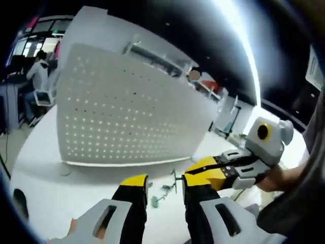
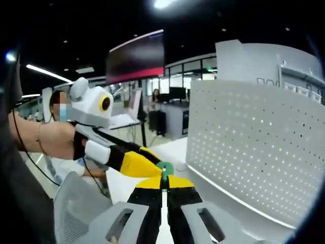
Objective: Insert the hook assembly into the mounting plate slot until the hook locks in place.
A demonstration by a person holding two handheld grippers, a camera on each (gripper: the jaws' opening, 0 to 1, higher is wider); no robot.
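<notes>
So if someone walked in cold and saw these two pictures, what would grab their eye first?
Probably the big white perforated panel, standing upright on the white table and studded with rows of small holes. Next, in the right gripper view, the right gripper with its yellow-tipped jaws closed on a small green hook piece, and the left gripper reaching in beside it.

The green hook [image 2: 164,168] is mostly buried between the right gripper [image 2: 165,184] fingers, its shape unreadable. On the desk [image 1: 76,188], small green parts [image 1: 158,195] blur together. The pegboard [image 2: 264,147] runs off the right gripper view's edge, its slots too small to tell.
</notes>
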